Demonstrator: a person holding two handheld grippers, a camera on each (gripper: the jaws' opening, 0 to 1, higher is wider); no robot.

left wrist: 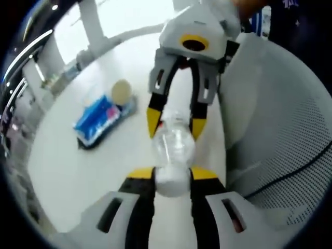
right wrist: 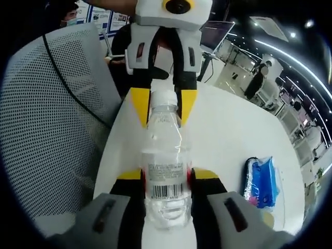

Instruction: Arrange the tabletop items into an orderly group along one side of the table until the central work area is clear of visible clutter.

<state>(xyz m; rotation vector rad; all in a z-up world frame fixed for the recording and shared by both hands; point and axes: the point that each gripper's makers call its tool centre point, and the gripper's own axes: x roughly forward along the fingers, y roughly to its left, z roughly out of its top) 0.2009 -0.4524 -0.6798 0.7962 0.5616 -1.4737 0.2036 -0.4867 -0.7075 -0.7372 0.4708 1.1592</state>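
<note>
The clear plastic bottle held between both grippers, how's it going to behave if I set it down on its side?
The clear plastic bottle looks round and smooth, so it would probably roll on the white table. It seems empty, so likely light. Thin walls may flex where the left gripper and right gripper clamp it, one at each end.

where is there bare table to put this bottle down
Bare white table lies between the bottle and the blue packet. It is crowded where the mesh chair back presses against the table edge.
</note>
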